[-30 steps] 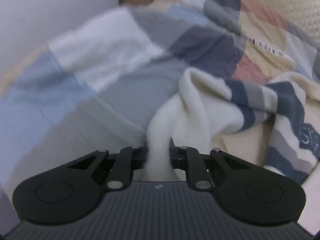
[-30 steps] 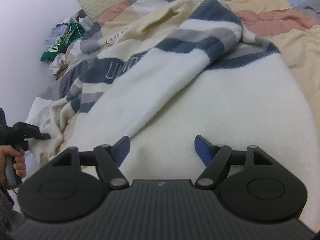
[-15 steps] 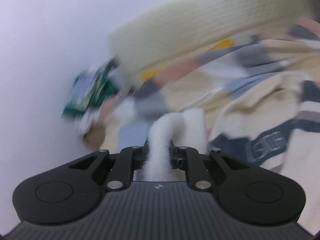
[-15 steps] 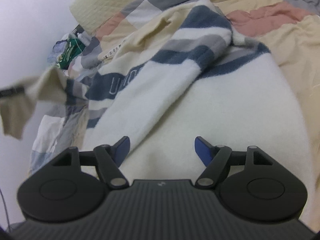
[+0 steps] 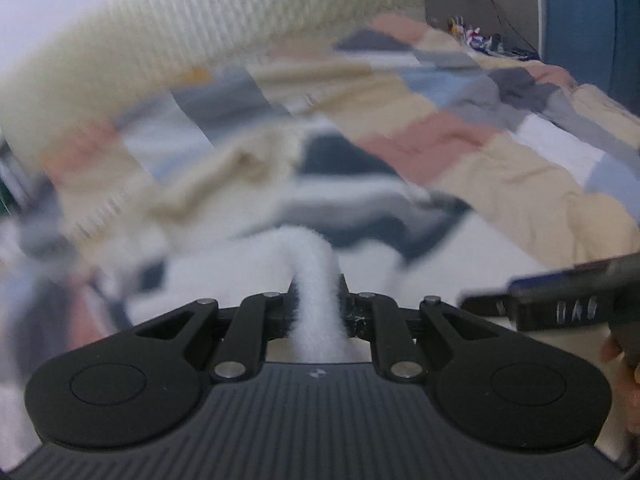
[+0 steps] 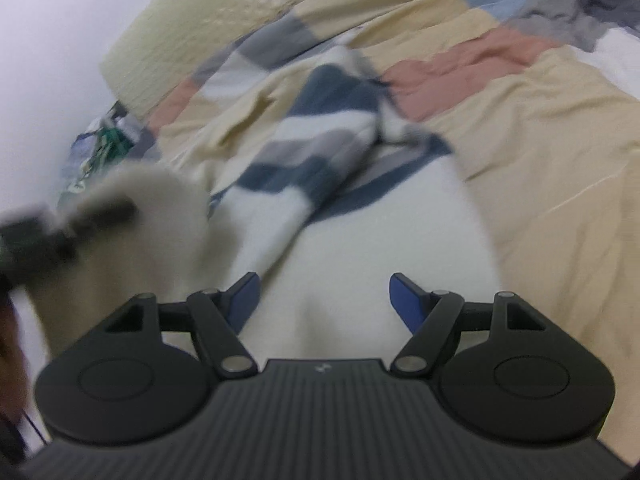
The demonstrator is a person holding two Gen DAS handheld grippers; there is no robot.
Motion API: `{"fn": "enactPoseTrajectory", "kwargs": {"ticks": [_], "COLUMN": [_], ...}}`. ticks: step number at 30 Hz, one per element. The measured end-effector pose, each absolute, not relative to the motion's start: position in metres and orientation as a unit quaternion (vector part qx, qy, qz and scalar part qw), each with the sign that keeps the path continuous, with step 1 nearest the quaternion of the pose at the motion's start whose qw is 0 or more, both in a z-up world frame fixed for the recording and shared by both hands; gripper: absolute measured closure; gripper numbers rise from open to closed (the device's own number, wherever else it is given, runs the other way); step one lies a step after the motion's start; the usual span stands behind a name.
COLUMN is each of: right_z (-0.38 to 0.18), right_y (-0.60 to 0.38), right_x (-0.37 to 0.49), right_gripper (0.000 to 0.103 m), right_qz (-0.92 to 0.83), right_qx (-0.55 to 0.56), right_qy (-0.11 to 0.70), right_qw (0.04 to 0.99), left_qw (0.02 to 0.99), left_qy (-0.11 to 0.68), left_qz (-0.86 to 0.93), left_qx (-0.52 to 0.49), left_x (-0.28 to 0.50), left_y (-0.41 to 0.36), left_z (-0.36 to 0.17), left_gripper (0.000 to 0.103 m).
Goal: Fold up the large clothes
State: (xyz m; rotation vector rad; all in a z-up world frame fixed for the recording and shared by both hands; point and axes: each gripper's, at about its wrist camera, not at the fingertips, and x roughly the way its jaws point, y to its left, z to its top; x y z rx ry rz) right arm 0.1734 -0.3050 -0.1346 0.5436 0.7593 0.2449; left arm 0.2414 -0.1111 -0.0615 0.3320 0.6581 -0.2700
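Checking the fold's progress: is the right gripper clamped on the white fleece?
No, the right gripper has its blue pads spread wide above the white fleece, pinching nothing.

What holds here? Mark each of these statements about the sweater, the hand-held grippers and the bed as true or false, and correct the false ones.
1. The left hand-held gripper is shut on a fold of the white fleece sweater. True.
2. The right hand-held gripper grips the sweater too. False: its jaws stand open above the white fleece, holding nothing.
3. The sweater has dark blue and grey stripes. True.
4. The sweater lies on a bare wooden table. False: it lies on a patchwork quilt of beige, pink, grey and blue.
5. A cream pillow lies at the quilt's far end. True.
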Motion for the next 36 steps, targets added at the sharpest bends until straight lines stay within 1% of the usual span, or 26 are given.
{"fn": "enactPoseTrajectory", "kwargs": {"ticks": [4, 7, 8, 9, 10, 12, 13, 15, 17, 21, 25, 28, 29, 30, 32, 36], "right_z": [-0.14, -0.141, -0.14, -0.139, -0.138, -0.137, -0.136, -0.133, -0.129, -0.108, -0.102, -0.104, -0.106, -0.107, -0.113, -0.124], "right_y": [-0.315, -0.311, -0.309, -0.308, -0.307, -0.306, -0.305, -0.303, -0.3, -0.281, -0.264, -0.246, -0.239, -0.233, -0.224, -0.21], "right_x": [0.176, 0.176, 0.177, 0.177, 0.177, 0.177, 0.176, 0.174, 0.171, 0.155, 0.147, 0.149, 0.15, 0.15, 0.153, 0.157], "right_gripper": [0.03, 0.028, 0.028, 0.028, 0.028, 0.028, 0.028, 0.028, 0.028, 0.027, 0.028, 0.026, 0.019, 0.017, 0.017, 0.017], "right_qz": [0.116, 0.119, 0.121, 0.123, 0.125, 0.126, 0.127, 0.125, 0.124, 0.13, 0.173, 0.203, 0.214, 0.22, 0.239, 0.268], "right_qx": [0.287, 0.279, 0.275, 0.273, 0.272, 0.272, 0.27, 0.264, 0.254, 0.182, 0.183, 0.16, 0.145, 0.132, 0.119, 0.129], "right_qy": [0.367, 0.366, 0.365, 0.364, 0.362, 0.359, 0.356, 0.352, 0.339, 0.281, 0.251, 0.247, 0.247, 0.247, 0.254, 0.28], "right_qw": [0.877, 0.88, 0.881, 0.882, 0.883, 0.884, 0.886, 0.889, 0.897, 0.933, 0.935, 0.934, 0.934, 0.934, 0.93, 0.913], "left_qw": [0.92, 0.919, 0.92, 0.918, 0.914, 0.91, 0.912, 0.913, 0.921, 0.925, 0.922, 0.92, 0.919, 0.919, 0.914, 0.897], "left_qy": [0.354, 0.366, 0.368, 0.372, 0.379, 0.382, 0.377, 0.368, 0.348, 0.325, 0.331, 0.338, 0.342, 0.344, 0.35, 0.366], "left_qz": [-0.13, -0.129, -0.13, -0.135, -0.145, -0.158, -0.163, -0.171, -0.158, -0.128, -0.072, -0.033, -0.02, -0.01, -0.001, 0.021], "left_qx": [0.105, 0.063, 0.046, 0.031, 0.014, -0.011, -0.021, -0.042, -0.07, -0.149, -0.19, -0.197, -0.195, -0.194, -0.205, -0.247], "left_x": [0.247, 0.245, 0.246, 0.245, 0.244, 0.243, 0.238, 0.228, 0.219, 0.212, 0.224, 0.237, 0.24, 0.243, 0.243, 0.248], "left_y": [-0.113, -0.102, -0.096, -0.093, -0.086, -0.077, -0.071, -0.058, -0.041, 0.007, 0.048, 0.069, 0.075, 0.082, 0.095, 0.116], "left_z": [-0.106, -0.113, -0.11, -0.109, -0.105, -0.098, -0.093, -0.085, -0.078, -0.074, -0.08, -0.084, -0.086, -0.089, -0.096, -0.115], "left_gripper": [0.087, 0.086, 0.083, 0.071, 0.048, 0.031, 0.028, 0.025, 0.025, 0.025, 0.025, 0.025, 0.025, 0.025, 0.025, 0.025]}}
